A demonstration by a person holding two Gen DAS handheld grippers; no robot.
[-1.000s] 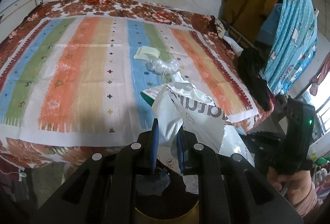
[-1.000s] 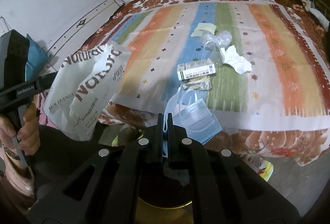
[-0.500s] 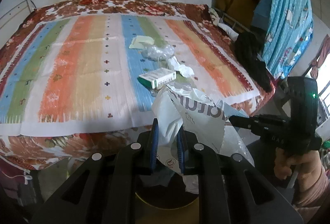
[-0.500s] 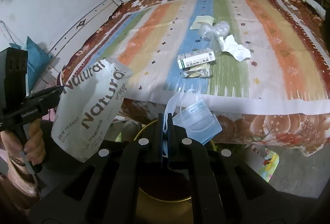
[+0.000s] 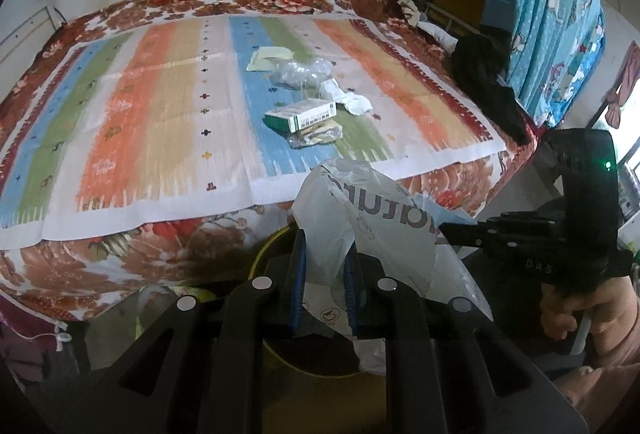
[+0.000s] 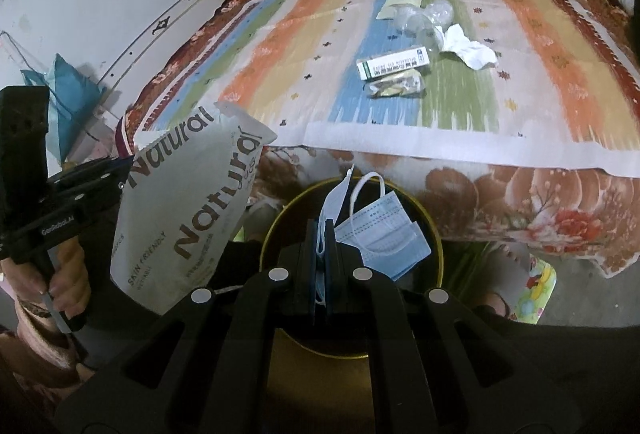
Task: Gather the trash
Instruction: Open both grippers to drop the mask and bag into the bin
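Mask [image 6: 384,234] now over bin [image 6: 434,234]

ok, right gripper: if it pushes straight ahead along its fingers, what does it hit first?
Likely the far rim of the yellow bin, then the floral bed edge behind it. The right gripper, shut on the face mask, sits over the bin; depth is unclear.

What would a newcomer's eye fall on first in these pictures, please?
Probably the white "Natural" pouch clamped in the left tool, and the blue face mask pinched in the right tool above a round yellow-rimmed bin. Behind, more litter lies mid-bed on the striped sheet: a green-and-white carton and a crumpled tissue.
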